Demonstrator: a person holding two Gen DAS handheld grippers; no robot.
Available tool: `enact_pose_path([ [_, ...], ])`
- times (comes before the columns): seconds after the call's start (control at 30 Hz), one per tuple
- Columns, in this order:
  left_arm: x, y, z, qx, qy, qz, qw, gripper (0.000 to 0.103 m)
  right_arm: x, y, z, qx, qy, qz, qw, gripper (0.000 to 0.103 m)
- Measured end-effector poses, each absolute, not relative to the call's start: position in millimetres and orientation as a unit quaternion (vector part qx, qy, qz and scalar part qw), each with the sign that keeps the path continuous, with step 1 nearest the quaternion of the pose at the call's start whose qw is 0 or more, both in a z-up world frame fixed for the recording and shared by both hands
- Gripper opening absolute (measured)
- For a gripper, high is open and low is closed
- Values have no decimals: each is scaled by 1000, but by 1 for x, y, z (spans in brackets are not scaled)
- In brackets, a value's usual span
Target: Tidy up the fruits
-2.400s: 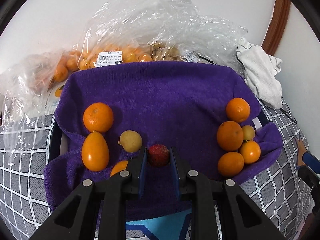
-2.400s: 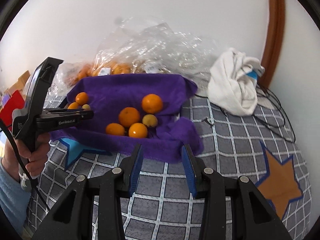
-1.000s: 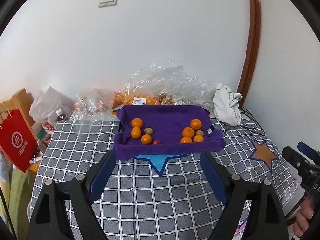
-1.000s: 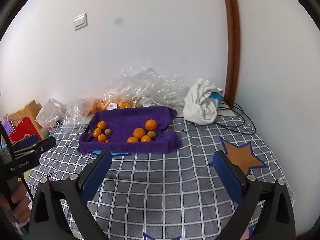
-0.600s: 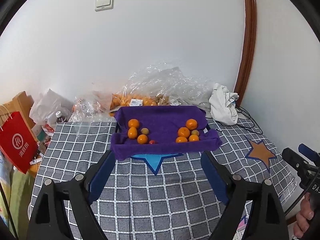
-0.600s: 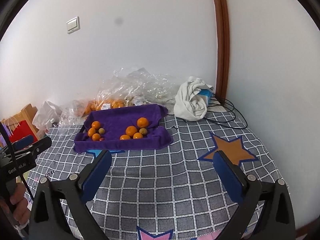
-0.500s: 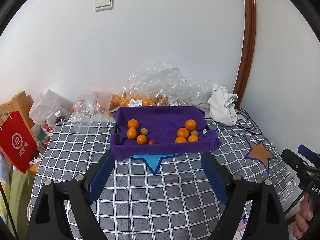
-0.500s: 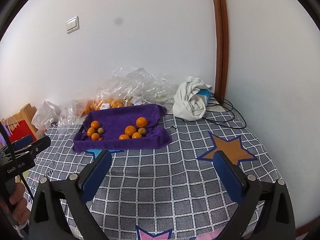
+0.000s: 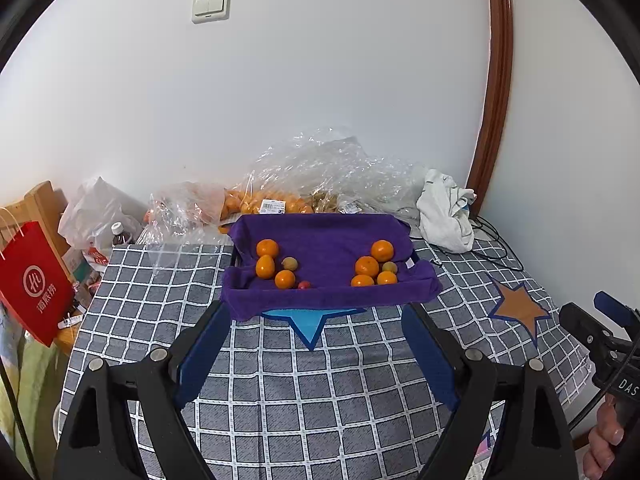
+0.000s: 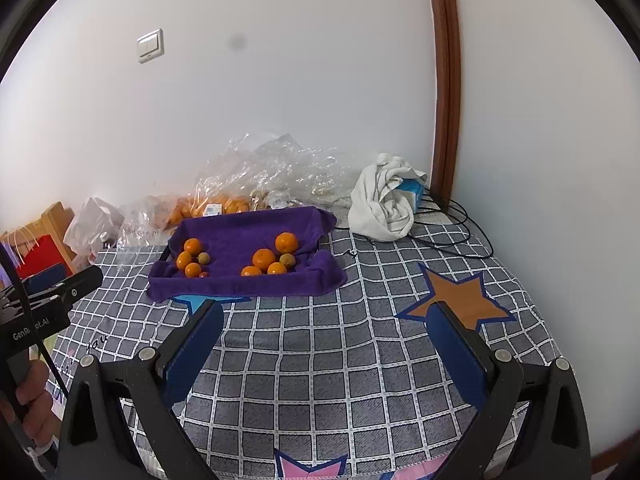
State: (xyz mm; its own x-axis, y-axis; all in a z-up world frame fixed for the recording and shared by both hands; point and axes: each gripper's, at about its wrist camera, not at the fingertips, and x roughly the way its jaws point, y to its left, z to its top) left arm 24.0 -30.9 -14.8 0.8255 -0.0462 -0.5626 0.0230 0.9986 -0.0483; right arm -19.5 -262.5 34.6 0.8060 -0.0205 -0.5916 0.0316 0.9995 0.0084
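**Both grippers empty, fruit sorted in tray ahead**

My left gripper point(image 9: 316, 348) is spread wide, nothing between the pads; right gripper point(image 10: 324, 344) same, wide apart and empty. Checked bedcover point(image 9: 320, 392) directly under both

Ahead of my fingers, well apart from them: purple towel-lined tray point(image 9: 332, 300). Left cluster point(image 9: 276, 266): three oranges, one yellowish fruit, small red fruit point(image 9: 304, 285) at the near edge. Right cluster point(image 9: 374, 268): four oranges plus one yellowish one

Handling guess: oranges light, firm, slightly slick skin, so pinch across the widest part. Red one looks soft and bruisable, needs a gentle squeeze

Mostly round, no real long axis; one left-side orange point(image 9: 265, 266) looks slightly elongated, axis running away from me

Beyond the tray: plastic bags point(image 9: 320, 176) with more oranges against the wall
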Motion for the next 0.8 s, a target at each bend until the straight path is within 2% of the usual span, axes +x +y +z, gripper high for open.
enact_pose_path([
  [0.8,22,-26,-13,-19,288,-15,957,87,-20,-254,35,1,310,-8,951,100],
])
